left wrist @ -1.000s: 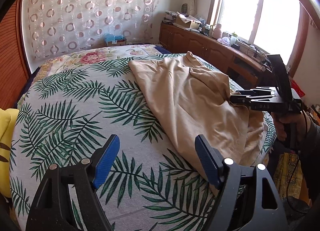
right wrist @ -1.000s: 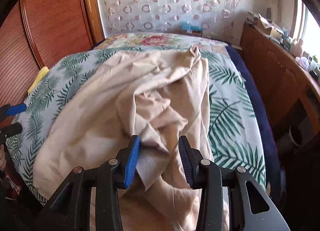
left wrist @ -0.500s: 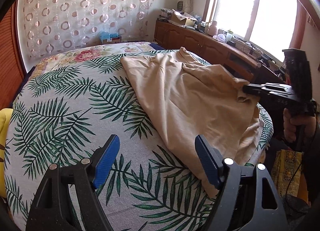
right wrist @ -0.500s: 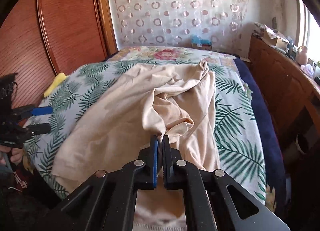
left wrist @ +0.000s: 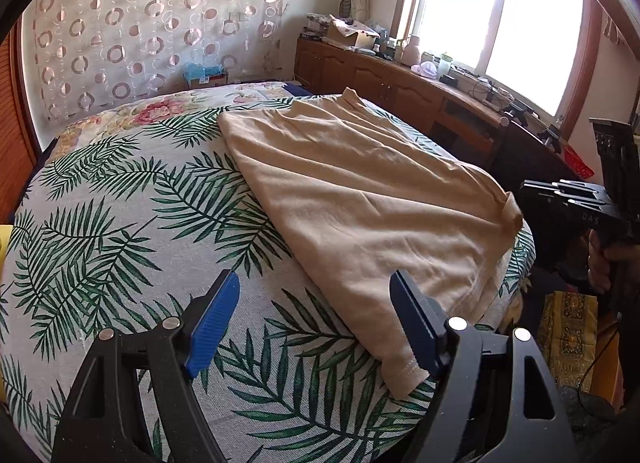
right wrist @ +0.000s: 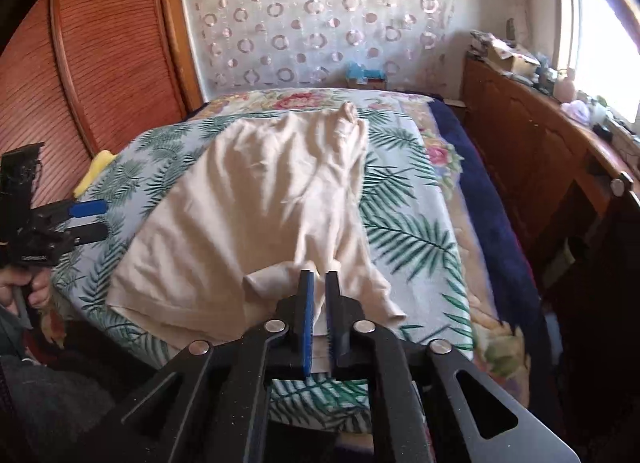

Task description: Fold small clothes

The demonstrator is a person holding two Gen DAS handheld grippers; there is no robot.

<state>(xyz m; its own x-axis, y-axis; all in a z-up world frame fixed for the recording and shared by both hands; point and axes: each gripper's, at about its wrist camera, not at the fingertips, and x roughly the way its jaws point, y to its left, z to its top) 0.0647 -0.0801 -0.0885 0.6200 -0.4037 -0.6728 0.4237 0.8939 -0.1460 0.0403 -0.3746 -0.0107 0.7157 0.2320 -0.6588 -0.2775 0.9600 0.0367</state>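
A beige garment (left wrist: pixel 360 199) lies spread on the leaf-print bed, stretched towards the near right edge; it also shows in the right wrist view (right wrist: pixel 264 215). My right gripper (right wrist: pixel 319 283) is shut on the garment's near edge and holds it pulled taut; it shows in the left wrist view (left wrist: pixel 528 199) at the cloth's bunched corner. My left gripper (left wrist: pixel 316 299) is open and empty, just above the bed, its right finger by the garment's near hem. In the right wrist view the left gripper (right wrist: pixel 96 219) is at the bed's left edge.
The bed's leaf-print cover (left wrist: pixel 120 231) has a yellow cloth (right wrist: pixel 94 175) at its left edge. A wooden wardrobe (right wrist: pixel 100 63) stands left of the bed. A wooden sideboard (left wrist: pixel 400 79) with clutter runs under the window on the right. A curtain (left wrist: pixel 160 23) hangs behind the bed.
My right gripper closed on the garment's crumpled edge and drew back towards the bed's near edge, pulling the cloth flatter and straighter. My left gripper stayed open and shifted only a little.
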